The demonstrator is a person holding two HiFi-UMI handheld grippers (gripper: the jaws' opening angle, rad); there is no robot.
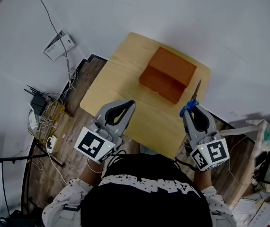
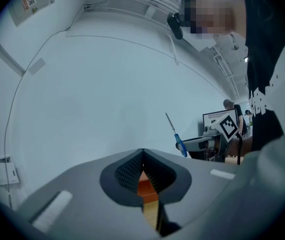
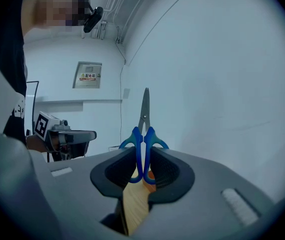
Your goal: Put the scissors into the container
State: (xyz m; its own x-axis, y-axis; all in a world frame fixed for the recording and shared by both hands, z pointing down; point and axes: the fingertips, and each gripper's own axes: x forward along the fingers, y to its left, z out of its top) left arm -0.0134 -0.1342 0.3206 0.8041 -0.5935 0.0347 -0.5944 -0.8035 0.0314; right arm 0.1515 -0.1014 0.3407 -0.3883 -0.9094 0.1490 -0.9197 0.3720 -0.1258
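Note:
An orange-brown box container [image 1: 168,74] stands open on the far part of the wooden table [image 1: 121,70]. My right gripper [image 1: 190,109] is shut on the blue handles of the scissors [image 1: 194,96], just right of the container's near corner. The steel blades point away from me, past the jaws. In the right gripper view the scissors [image 3: 144,134] stand upright between the pads. The left gripper [image 1: 129,105] hovers over the table's near left part, shut with nothing in it. Through its narrow gap a sliver of the container [image 2: 145,186] shows.
On the floor left of the table lie a router and tangled cables [image 1: 42,109]. A white box [image 1: 58,45] with a cable is on the wall beyond. Shelves and clutter [image 1: 267,141] stand at the right. The person's dark shirt fills the near edge.

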